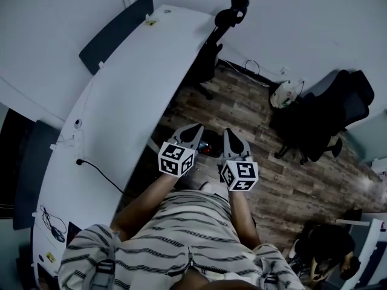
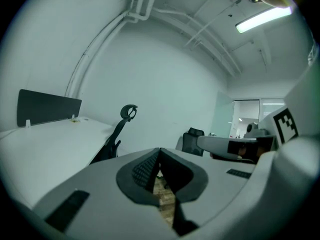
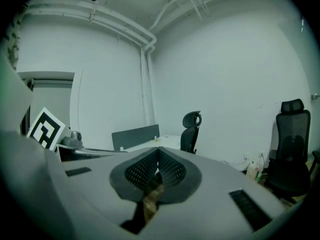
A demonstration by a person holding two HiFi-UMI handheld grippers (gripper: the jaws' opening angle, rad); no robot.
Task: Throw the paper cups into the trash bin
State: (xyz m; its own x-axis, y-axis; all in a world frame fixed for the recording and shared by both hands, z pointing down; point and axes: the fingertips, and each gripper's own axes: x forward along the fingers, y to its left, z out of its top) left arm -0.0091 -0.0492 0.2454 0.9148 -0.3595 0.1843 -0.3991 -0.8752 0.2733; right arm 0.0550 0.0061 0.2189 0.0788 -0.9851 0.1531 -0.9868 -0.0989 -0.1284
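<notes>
Head view and both gripper views leave it untold where the paper cups and the trash bin are. At picture centre the left gripper (image 1: 193, 129) and the right gripper (image 1: 230, 134) are held side by side over the wood-plank floor (image 1: 242, 104), both pointing toward 12 o'clock. Between them lies a dark object with a red spot (image 1: 210, 148), too small to name. Only the gripper views show the jaws. Each pair is clenched tip to tip, with nothing in it but a sliver of floor seen below.

From 7 to 12 o'clock curves a white desk (image 1: 121, 101) with a dark divider panel (image 1: 115, 32) at 11. A headrest chair (image 1: 227, 18) stands at 12, a white bag (image 1: 284, 93) at 2 and a black office chair (image 1: 329, 113) at 3.

Left gripper view alone shows a lit ceiling tube (image 2: 262, 18) at 1 o'clock. Right gripper view alone shows wall pipes (image 3: 145, 49) at 11 o'clock.
</notes>
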